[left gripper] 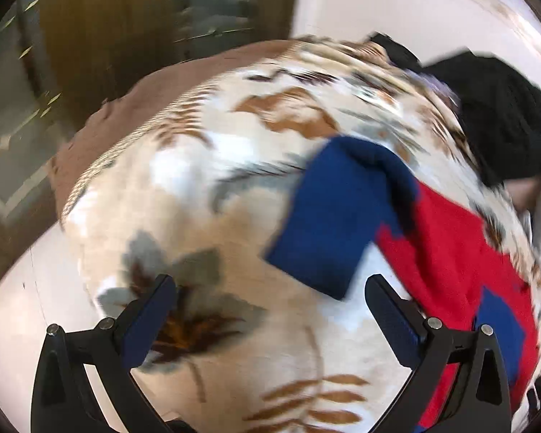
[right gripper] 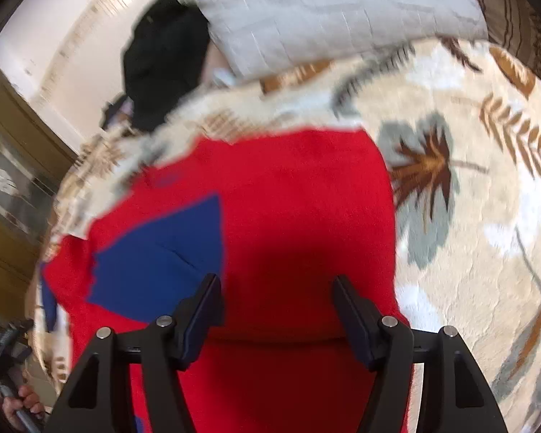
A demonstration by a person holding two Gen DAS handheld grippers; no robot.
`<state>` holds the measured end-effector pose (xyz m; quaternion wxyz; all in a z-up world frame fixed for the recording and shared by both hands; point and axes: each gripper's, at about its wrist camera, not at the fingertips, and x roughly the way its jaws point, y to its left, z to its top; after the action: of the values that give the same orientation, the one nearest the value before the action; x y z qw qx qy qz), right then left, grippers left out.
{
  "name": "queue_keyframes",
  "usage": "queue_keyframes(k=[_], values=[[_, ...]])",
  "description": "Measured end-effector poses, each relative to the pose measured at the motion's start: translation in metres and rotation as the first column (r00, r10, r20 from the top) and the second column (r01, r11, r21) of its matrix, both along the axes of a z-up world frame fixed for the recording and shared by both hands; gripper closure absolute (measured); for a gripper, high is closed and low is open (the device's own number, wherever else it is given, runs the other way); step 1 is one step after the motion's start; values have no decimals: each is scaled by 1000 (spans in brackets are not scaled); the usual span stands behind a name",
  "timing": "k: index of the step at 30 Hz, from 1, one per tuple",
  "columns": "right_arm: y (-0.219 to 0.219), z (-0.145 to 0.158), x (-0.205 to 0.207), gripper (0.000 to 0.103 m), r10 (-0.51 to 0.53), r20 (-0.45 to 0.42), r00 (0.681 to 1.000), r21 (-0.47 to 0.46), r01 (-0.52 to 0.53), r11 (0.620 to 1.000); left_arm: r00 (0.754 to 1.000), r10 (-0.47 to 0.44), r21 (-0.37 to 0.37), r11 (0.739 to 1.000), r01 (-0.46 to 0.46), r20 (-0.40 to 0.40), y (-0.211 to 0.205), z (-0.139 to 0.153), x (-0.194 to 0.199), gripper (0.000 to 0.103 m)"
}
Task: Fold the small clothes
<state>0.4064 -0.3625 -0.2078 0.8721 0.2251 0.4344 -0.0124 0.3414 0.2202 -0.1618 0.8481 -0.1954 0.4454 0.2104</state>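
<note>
Left wrist view: left claw (left gripper: 270,290) is hanging released over the floral blanket (left gripper: 184,195), sweater's blue sleeve (left gripper: 337,213) lying at 12 o'clock. Right claw (right gripper: 277,290) is gaping empty above the red sweater (right gripper: 288,198); black garment (right gripper: 166,61) at 11 o'clock.

A bed fills both views, covered by a cream blanket (left gripper: 205,195) printed with brown and grey leaves. A brown sheet (left gripper: 133,101) shows at its far left edge. A pale grey quilted pillow (right gripper: 328,14) lies at the far end, with a black cloth (right gripper: 166,57) to its left. Behind stand a white wall (left gripper: 396,3) and wooden, glass-fronted furniture (left gripper: 90,25).
</note>
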Motion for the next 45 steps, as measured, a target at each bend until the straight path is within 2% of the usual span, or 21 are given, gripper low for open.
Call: queue_keyframes(k=[3,7,8,9,10,12,14,15,18,20,23,26,29,31,32,35,38,41,45], values=[[11,27,-18,34,52,118,992,44,-57,997,1000,23,-30,999,-22,18,18,0,-8,0],[34,38,-34,33,151,185,971,128,-176,976,998,64,-61,996,-62,28,37,0,-17,0],[43,39,-35,33,183,190,965,164,-215,963,996,77,-61,995,-75,34,42,2,-19,0],[62,37,-31,33,236,191,953,235,-278,931,995,89,-53,995,-87,36,44,3,-19,0],[74,37,-28,33,268,190,945,267,-312,912,994,106,-30,994,-105,37,45,6,-20,0],[128,34,-19,33,364,190,912,301,-407,862,990,137,35,990,-138,25,49,10,-22,0],[175,32,-9,33,429,186,884,301,-467,831,983,181,83,980,-182,11,60,14,-25,0],[214,27,-2,33,479,174,860,314,-510,801,978,206,86,975,-207,16,67,15,-29,0],[293,15,16,33,564,136,815,372,-569,733,957,287,89,953,-289,39,92,20,-43,0],[337,7,29,34,597,112,794,377,-590,714,950,309,87,946,-312,47,104,21,-49,0],[383,-11,51,35,589,58,806,405,-559,724,953,300,78,950,-302,40,111,19,-48,0],[415,-28,71,35,552,13,833,384,-514,767,951,308,72,948,-310,32,119,17,-46,0],[432,-31,84,35,517,16,856,359,-488,796,946,320,64,944,-322,44,123,20,-47,0],[446,-29,98,49,507,3,862,339,-478,810,939,338,71,937,-342,61,126,23,-51,0],[450,-28,101,77,514,-4,858,332,-483,810,936,347,76,933,-351,66,128,24,-53,0],[463,-31,109,90,531,-31,847,323,-494,807,928,366,71,926,-371,71,136,23,-57,0],[458,-23,111,93,527,26,850,374,-497,783,926,373,61,924,-377,66,140,21,-59,0],[429,4,107,93,479,142,866,442,-488,753,927,368,52,927,-372,65,138,20,-58,0],[349,52,98,93,334,287,898,527,-439,728,948,310,50,948,-314,76,119,22,-47,0]])
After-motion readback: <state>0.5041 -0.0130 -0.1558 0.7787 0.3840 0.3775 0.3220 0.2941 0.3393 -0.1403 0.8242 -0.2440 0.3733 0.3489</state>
